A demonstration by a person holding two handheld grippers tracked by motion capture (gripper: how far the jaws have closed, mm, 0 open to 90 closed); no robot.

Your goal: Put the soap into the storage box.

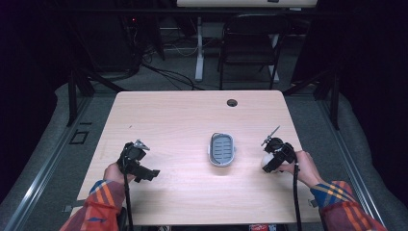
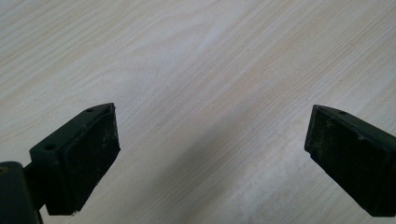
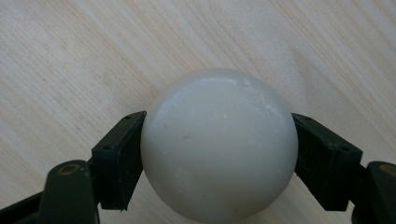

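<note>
Right now the right gripper (image 3: 219,154) has its two black jaws pressed against the sides of a smooth white ball (image 3: 218,144), pinching it just above the counter (image 1: 183,120), out near the right edge as the high view shows it (image 1: 266,160). What worries me is the shape: a round, glossy thing held by two flat pads touches each pad at little more than a spot, so a quick lift or a twist of the wrist could let it squirt out forward or roll down between the jaws. From where it sits, a dropped ball would likely roll, and the counter's edge is near on that side, so it could go to the floor. The grey soap-dish-like tray (image 1: 222,149) lies in the middle of the counter, well apart from the ball; if that is where it is headed, a release from too high could make it bounce off the ribbed bottom and out. The left gripper (image 2: 210,154) hangs spread wide over bare wood with nothing between its jaws, too far off to catch anything.
</note>
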